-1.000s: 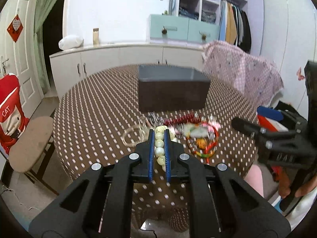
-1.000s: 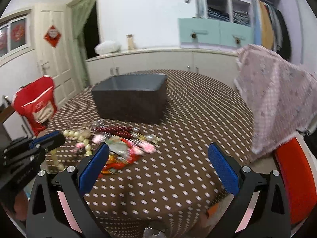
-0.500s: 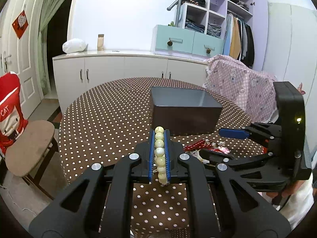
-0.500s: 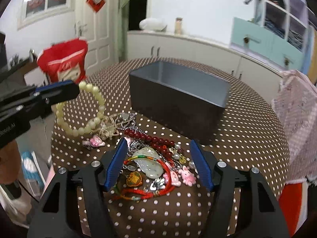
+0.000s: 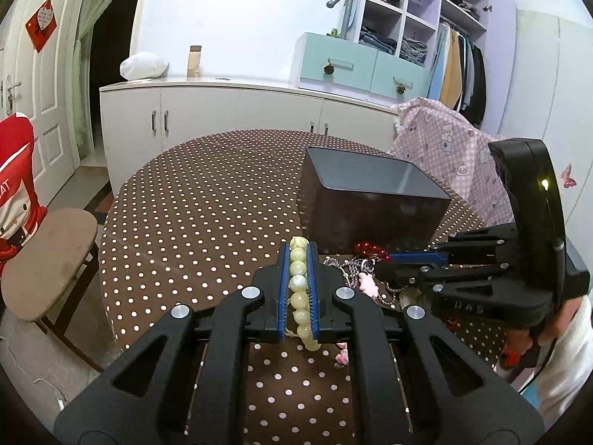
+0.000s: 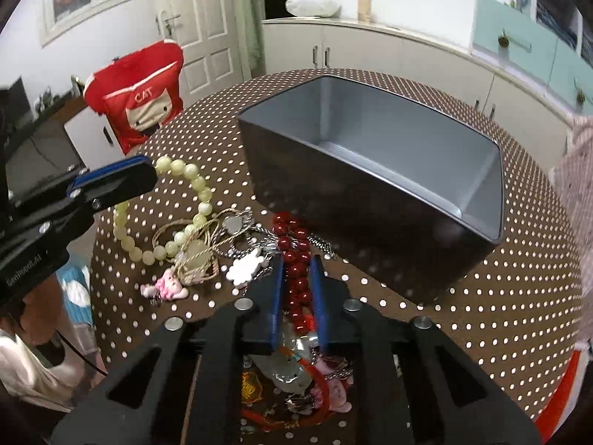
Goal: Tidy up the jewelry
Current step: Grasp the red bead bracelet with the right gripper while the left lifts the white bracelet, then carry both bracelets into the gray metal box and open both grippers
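Left wrist view: left gripper (image 5: pixel 297 259) was pinching the pale bead bracelet (image 5: pixel 298 284) between its blue fingers, same grip as a second earlier. Bracelet had come up off the tabletop (image 5: pixel 207 204) and sat nearer the dark box (image 5: pixel 370 204), with the box now looming larger ahead. The right gripper (image 5: pixel 393 264) had swung in from the right edge and reached down into the jewelry pile (image 5: pixel 365 282).

Right wrist view: right gripper (image 6: pixel 297 270), wide apart a second ago, had clamped down; its fingers now pinched the dark red bead strand (image 6: pixel 294 256) at the front of the pile (image 6: pixel 237 248), just beside the box (image 6: pixel 370 193). Strand was still lying on the tabletop, not lifted. Box interior looked empty.

Meaning: both hands loaded, nothing stored yet. Likely next: drop the bracelet in the box, lift the red strand.
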A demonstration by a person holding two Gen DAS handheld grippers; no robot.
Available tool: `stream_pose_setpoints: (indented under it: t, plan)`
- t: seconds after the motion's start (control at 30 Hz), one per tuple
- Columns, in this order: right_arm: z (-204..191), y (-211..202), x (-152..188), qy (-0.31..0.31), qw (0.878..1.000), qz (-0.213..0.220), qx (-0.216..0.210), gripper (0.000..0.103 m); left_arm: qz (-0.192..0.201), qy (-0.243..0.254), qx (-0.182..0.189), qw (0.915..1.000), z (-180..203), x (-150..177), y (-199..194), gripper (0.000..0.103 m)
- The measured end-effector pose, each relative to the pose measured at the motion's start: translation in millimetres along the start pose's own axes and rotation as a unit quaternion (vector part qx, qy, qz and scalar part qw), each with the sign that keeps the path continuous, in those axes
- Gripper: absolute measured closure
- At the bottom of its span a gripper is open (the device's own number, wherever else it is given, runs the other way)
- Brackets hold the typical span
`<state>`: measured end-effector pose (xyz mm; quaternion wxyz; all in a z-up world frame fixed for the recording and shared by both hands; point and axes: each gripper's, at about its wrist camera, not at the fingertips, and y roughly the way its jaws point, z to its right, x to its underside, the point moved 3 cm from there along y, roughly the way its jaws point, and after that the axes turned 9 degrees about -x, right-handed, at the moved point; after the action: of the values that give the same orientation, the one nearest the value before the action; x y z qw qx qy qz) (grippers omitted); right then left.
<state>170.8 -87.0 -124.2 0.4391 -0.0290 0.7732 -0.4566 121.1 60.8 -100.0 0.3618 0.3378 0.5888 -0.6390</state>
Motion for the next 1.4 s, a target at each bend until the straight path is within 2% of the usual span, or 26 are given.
stream_pose_setpoints:
  t: [0.2, 0.7, 1.13, 1.4]
  plan:
    - [1, -13, 1, 0.021, 1.000, 0.018, -0.005, 0.096, 0.002, 0.001, 0.004, 1.0000, 0, -4, -5, 0.094]
    - [8, -64, -6, 0.052, 0.996, 0.078, 0.001, 0.096, 0.031, 0.023, 0.017, 0.9991, 20, -30, -30, 0.094]
    - [6, -123, -43, 0.051, 0.988, 0.145, 0.027, 0.097, 0.028, 0.032, 0.035, 0.9985, 39, -71, -29, 0.093]
    - [16, -119, -68, 0.056, 0.987, 0.147, 0.043, 0.097, 0.018, 0.034, 0.050, 0.9980, 50, -83, -11, 0.093]
